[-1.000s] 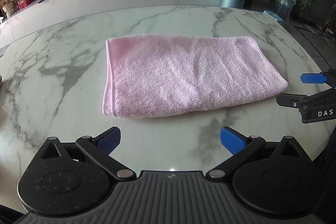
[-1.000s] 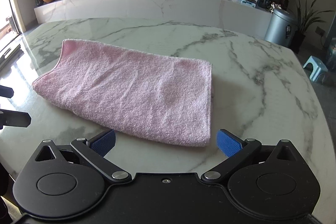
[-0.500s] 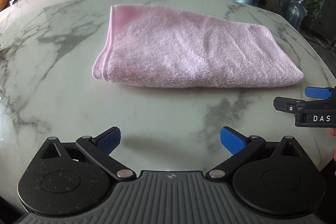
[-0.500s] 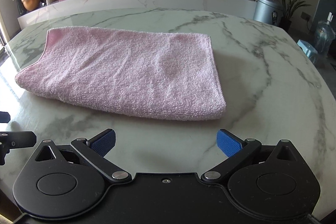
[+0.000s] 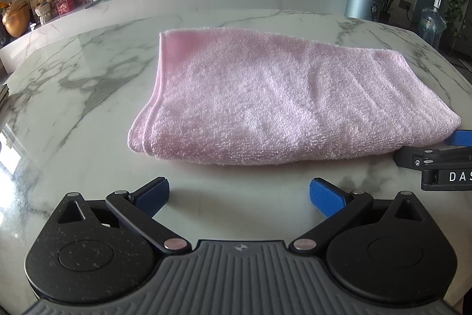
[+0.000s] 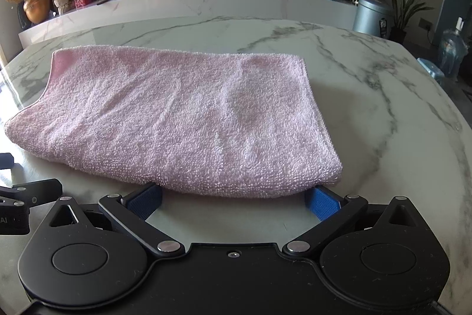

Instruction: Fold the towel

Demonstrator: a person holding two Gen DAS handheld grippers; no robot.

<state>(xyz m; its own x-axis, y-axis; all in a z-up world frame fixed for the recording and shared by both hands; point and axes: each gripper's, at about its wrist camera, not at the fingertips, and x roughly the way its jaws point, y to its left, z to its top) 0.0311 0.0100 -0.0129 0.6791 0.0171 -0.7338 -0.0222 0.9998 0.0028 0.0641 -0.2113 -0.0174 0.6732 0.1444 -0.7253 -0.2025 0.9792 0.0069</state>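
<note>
Left wrist view: a folded pink towel [image 5: 283, 105] lies flat on the white marble tabletop [image 5: 73, 108]. The left gripper [image 5: 239, 195] sits just short of the towel's near edge, jaws spread wide. The right gripper [image 5: 436, 158] enters at right, beside the towel's near right corner.

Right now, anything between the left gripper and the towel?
Nothing: in the left wrist view only bare marble table separates the open left gripper from the pink towel.

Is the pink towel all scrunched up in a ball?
No, the pink towel lies flat and folded in layers on the marble table.
</note>
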